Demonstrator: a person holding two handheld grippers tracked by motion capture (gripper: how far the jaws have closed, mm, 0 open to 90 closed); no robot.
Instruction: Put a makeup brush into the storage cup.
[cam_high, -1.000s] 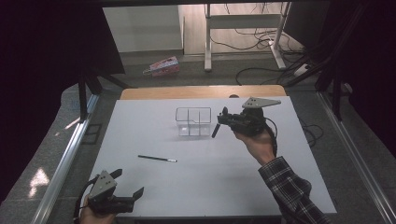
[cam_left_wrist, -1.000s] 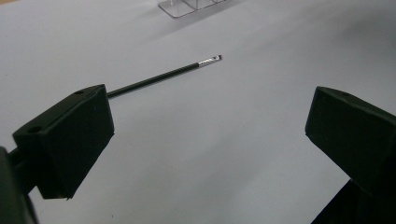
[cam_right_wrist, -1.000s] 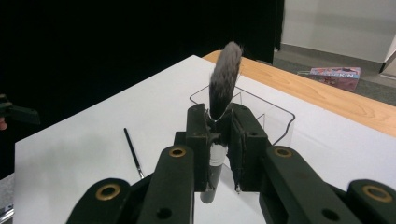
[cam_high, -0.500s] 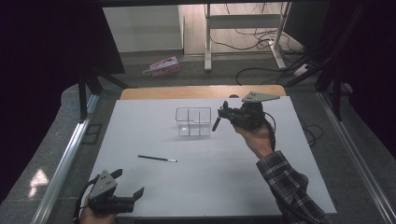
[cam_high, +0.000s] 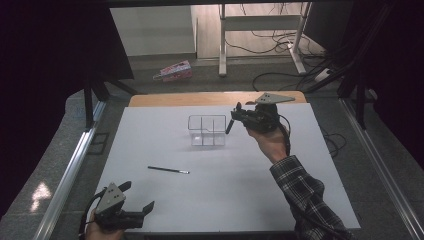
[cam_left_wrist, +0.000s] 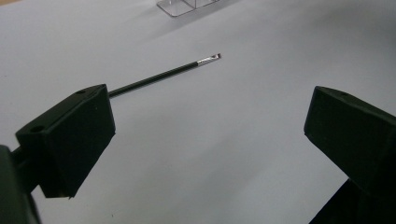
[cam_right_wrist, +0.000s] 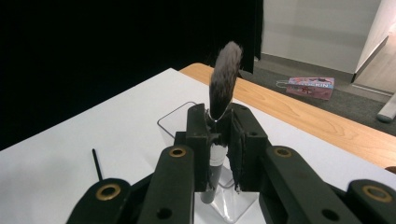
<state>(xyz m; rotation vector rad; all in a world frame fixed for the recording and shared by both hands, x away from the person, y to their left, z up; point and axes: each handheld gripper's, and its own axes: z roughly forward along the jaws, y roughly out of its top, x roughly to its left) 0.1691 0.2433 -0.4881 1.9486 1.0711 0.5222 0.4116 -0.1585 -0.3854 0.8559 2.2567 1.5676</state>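
Pinching a makeup brush (cam_right_wrist: 224, 84) near its ferrule, the right gripper (cam_high: 239, 118) hovers just beside the clear divided organizer (cam_high: 207, 130), bristles up, handle pointing down. It looks light and stiff in the handle, soft at the tuft — best held on the handle. The left gripper (cam_high: 131, 207) rests wide open and empty at the table's near edge; a thin black liner brush (cam_high: 168, 170) lies flat mid-table — slim, probably prone to rolling.

Clear organizer (cam_high: 207, 130) toward table's (cam_high: 240, 200) far middle. Thin stick (cam_high: 168, 170) flat on table, nearer and left of it. Right gripper (cam_high: 235, 116) just right of organizer, above table. Left gripper (cam_high: 137, 202) at near-left edge.
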